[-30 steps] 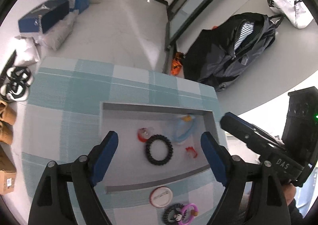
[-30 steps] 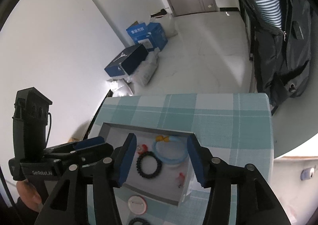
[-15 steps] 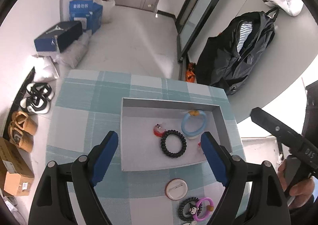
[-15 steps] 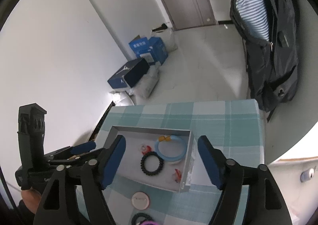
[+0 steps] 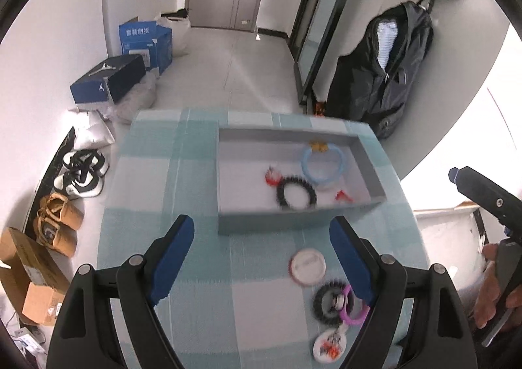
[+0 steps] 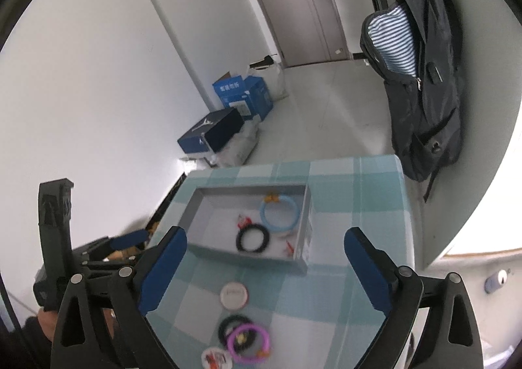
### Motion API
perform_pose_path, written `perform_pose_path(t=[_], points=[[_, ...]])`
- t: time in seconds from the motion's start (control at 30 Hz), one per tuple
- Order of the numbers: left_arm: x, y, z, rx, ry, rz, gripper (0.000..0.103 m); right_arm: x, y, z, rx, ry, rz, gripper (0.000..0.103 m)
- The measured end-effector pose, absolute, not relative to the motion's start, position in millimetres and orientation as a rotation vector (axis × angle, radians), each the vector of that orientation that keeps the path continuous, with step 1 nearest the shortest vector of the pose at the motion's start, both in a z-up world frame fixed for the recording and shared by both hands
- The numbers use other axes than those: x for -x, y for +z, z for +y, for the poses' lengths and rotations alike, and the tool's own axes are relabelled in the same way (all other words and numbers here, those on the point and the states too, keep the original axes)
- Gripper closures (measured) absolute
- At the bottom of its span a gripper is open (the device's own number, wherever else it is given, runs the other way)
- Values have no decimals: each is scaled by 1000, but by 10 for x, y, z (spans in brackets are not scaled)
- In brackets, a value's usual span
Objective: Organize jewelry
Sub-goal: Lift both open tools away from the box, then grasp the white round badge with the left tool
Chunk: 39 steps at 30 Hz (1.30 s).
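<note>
A grey tray (image 5: 370,170) (image 6: 305,232) sits on the checked table. In it lie a black hair tie (image 5: 296,195) (image 6: 253,239), a light blue ring (image 5: 323,161) (image 6: 280,213) and two small red pieces (image 5: 271,176). Near the table's front lie a white round badge (image 5: 308,266) (image 6: 233,294), a black tie with a pink ring (image 5: 352,303) (image 6: 249,342) and a small printed badge (image 5: 328,344). My left gripper (image 5: 261,268) is open and empty above the table in front of the tray. My right gripper (image 6: 264,271) is open and empty, held above the loose items.
The checked tablecloth (image 5: 156,206) covers a small table. On the floor beyond are blue boxes (image 5: 145,42), shoes (image 5: 81,170) and a dark backpack (image 5: 385,69) against the wall. Cardboard boxes (image 5: 23,274) stand at the left.
Both grippers have pulled back and up from the tray; the right one has opened wider. The tray now lies farther ahead, and more of the loose items at the front show.
</note>
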<state>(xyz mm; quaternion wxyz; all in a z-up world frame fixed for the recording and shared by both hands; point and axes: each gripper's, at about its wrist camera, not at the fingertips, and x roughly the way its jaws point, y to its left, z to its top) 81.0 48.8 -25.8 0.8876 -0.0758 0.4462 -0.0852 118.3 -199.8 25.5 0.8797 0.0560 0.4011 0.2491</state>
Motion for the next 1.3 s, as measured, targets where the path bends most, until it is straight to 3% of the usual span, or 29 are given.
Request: perform_pose_path(t=[0.2, 0.73, 1.3], points=[[-525, -382, 416, 206, -227, 973, 21, -875, 161, -2033, -93, 520, 846, 0], [-80, -770, -44, 20, -337, 1116, 18, -625, -112, -2172, -58, 472, 919, 0], [30, -921, -443, -202, -309, 1122, 19, -615, -160, -2184, -11, 461, 938, 0]])
